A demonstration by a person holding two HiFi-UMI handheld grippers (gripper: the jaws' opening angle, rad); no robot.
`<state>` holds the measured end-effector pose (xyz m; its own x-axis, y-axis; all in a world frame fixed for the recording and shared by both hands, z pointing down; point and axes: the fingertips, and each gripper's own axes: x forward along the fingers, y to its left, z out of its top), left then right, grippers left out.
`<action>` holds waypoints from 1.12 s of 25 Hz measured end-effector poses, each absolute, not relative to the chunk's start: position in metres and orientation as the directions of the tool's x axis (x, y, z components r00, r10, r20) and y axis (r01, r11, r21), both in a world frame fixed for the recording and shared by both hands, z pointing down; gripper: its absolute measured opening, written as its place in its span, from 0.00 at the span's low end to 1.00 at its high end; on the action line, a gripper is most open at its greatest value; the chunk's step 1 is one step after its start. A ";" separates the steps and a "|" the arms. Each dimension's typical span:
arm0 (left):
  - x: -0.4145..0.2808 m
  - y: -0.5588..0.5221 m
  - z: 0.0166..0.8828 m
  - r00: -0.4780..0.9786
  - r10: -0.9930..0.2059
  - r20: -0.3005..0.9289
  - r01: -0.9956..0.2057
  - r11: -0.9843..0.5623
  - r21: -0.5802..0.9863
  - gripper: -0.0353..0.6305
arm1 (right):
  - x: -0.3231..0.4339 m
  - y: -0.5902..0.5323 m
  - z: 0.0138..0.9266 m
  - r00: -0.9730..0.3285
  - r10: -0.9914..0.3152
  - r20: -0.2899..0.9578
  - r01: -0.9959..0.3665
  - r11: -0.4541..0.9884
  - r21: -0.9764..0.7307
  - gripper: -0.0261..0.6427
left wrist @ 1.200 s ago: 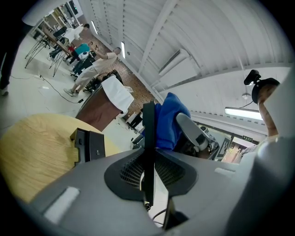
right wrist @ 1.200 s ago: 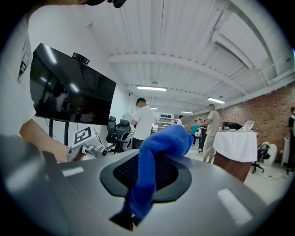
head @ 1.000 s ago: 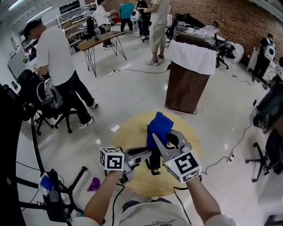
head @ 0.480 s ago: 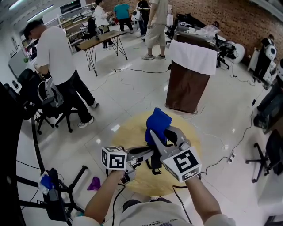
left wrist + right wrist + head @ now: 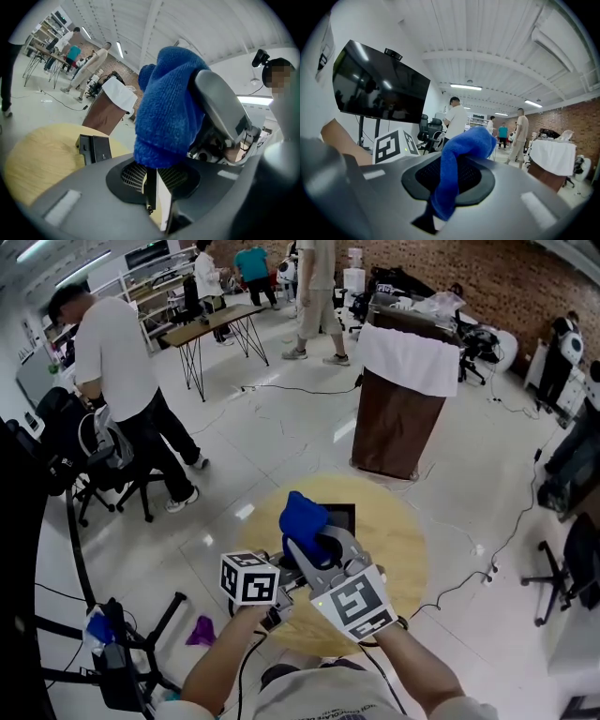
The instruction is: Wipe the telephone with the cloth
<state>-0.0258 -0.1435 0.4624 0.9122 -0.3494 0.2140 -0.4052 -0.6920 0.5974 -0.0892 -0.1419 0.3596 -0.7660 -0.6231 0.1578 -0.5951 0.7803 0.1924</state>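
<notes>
Pinching cloth [image 5: 461, 154], right gripper [image 5: 433, 214] faces monitor [image 5: 379, 84]; left gripper view shows clamped handset [image 5: 150, 187].

Your right gripper [image 5: 314, 549] has swung left with the cloth [image 5: 302, 517]. It now crosses over your left gripper [image 5: 284, 579], covering its handset [image 5: 149, 187] from overhead. Black telephone base [image 5: 341, 517] now shows just right of the cloth.

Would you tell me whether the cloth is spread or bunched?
Bunched: the cloth is a thick rounded wad pinched in the right tool, no flat sheet showing.
</notes>
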 end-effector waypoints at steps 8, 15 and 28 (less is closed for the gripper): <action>-0.036 -0.141 0.464 0.907 -0.358 0.220 -0.416 -0.692 0.590 0.15 | -0.099 -0.150 0.369 -0.758 -0.621 0.200 -0.585 0.783 0.212 0.13; -0.043 -0.134 0.467 0.901 -0.368 0.230 -0.430 -0.691 0.581 0.15 | -0.099 -0.156 0.363 -0.755 -0.625 0.196 -0.585 0.778 0.228 0.13; -0.039 -0.124 0.467 0.903 -0.358 0.237 -0.427 -0.697 0.576 0.15 | -0.088 -0.175 0.336 -0.738 -0.660 0.140 -0.622 0.746 0.237 0.13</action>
<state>-0.0393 -0.1241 0.4674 0.9033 -0.3577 0.2370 -0.4272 -0.6974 0.5755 -0.0881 -0.1753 0.3363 -0.7379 -0.6602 0.1397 -0.6224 0.7459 0.2374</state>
